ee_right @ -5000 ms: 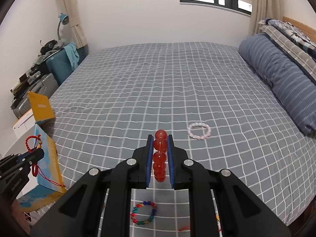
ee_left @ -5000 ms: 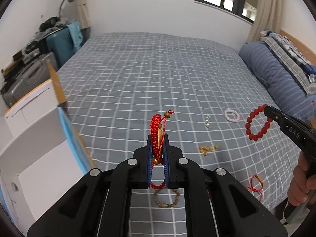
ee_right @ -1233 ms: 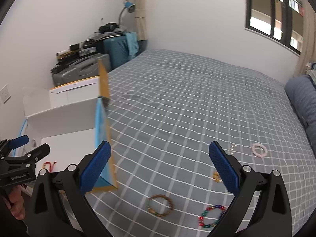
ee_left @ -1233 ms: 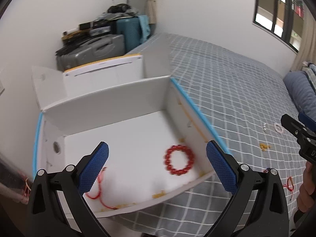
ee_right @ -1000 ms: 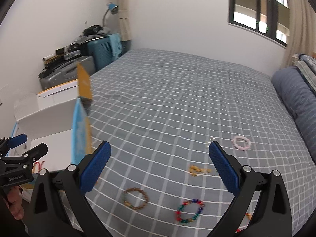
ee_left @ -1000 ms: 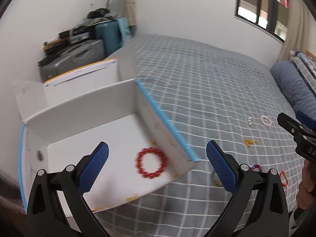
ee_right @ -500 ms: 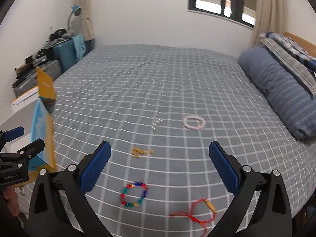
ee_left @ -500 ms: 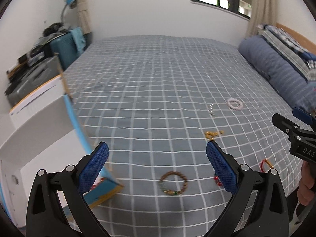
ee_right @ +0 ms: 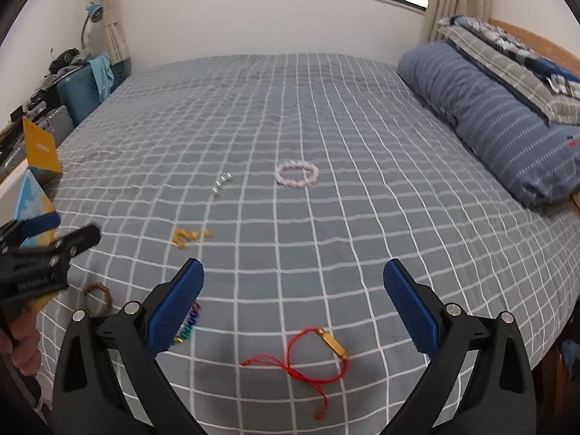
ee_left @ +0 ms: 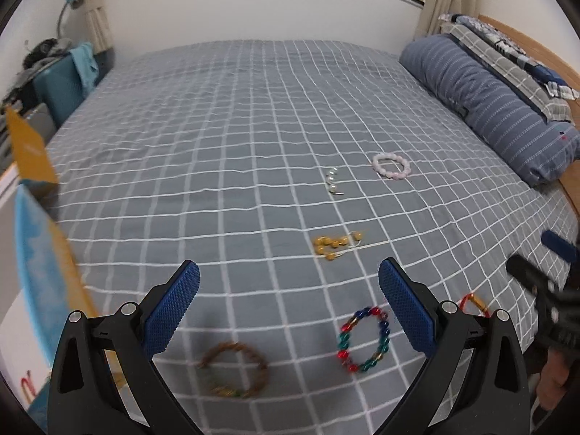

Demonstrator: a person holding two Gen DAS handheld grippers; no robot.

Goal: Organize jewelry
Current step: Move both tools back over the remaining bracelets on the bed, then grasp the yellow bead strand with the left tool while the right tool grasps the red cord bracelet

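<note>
My left gripper (ee_left: 289, 306) is open and empty over the near edge of the grey checked bed (ee_left: 253, 116). Below it lie a brown wooden bead bracelet (ee_left: 235, 369) and a multicoloured bead bracelet (ee_left: 363, 340). Farther off are gold beads (ee_left: 335, 245), a short pearl strand (ee_left: 332, 181) and a pink bead bracelet (ee_left: 390, 165). My right gripper (ee_right: 293, 301) is also open and empty above a red cord bracelet with a gold tube (ee_right: 311, 357). The multicoloured bracelet (ee_right: 188, 324) is partly hidden behind its left finger.
The open box with its blue-and-yellow wall (ee_left: 40, 268) stands off the bed's left edge. A striped blue pillow (ee_left: 489, 105) and folded bedding lie along the right side. Luggage (ee_right: 79, 90) and a lamp (ee_right: 90, 14) are by the left wall. A hand (ee_right: 21, 348) holds the left gripper.
Both grippers have swung right, away from the box and over the bed, and come closer to the loose jewelry. Both stay open. The red bracelets seen earlier lie in the box, now out of view.
</note>
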